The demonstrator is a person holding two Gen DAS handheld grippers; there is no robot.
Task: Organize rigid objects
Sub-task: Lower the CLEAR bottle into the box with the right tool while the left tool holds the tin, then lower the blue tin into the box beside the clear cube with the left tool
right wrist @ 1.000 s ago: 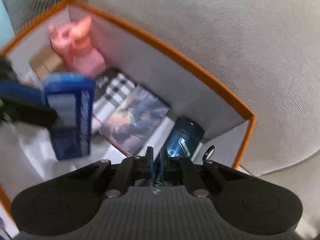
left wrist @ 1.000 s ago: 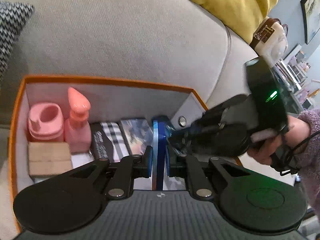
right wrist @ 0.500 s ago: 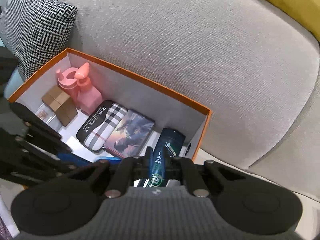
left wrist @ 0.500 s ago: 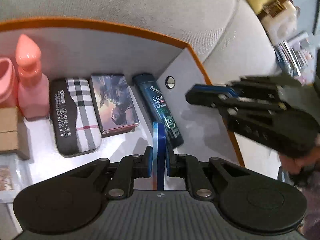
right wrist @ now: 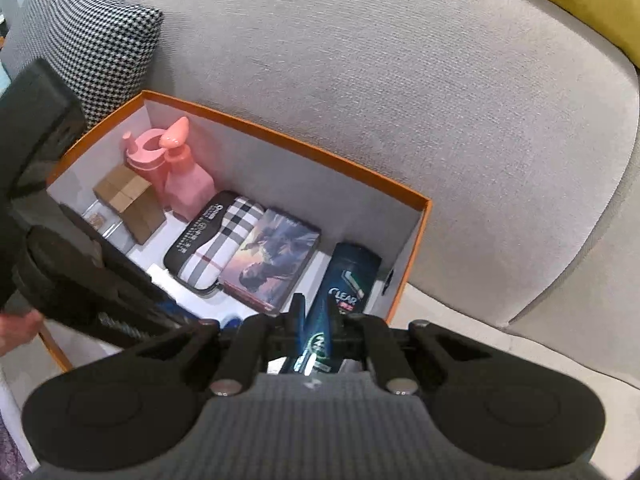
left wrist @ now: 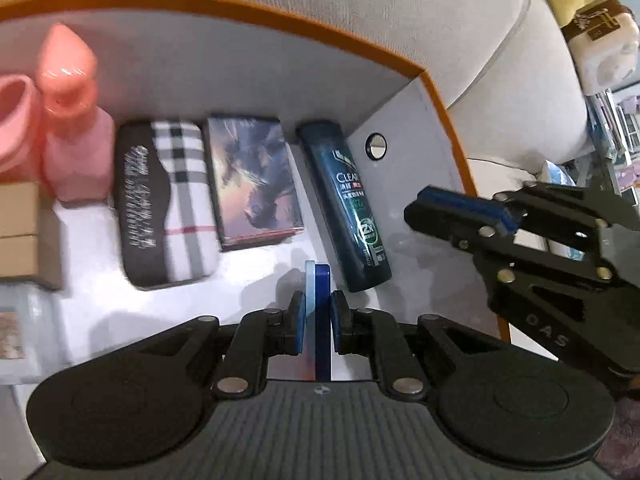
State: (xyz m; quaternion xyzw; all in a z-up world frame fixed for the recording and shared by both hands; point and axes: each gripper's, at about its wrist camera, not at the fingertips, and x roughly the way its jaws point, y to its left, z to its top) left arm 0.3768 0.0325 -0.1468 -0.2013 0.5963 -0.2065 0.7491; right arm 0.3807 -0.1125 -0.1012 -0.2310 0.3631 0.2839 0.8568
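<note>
On the grey sofa, the orange box (left wrist: 436, 92) ahead of the clenched, empty-looking right gripper (right wrist: 314, 322) was mostly packed, while the left gripper (left wrist: 317, 314) gripped a blue card (left wrist: 319, 320) awaiting placement.

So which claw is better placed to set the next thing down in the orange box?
Left, probably. The left claw is shut on a thin blue box and sits over the orange box's bare floor beside the shampoo bottle. The right claw is shut and empty, over the box's right edge.
</note>
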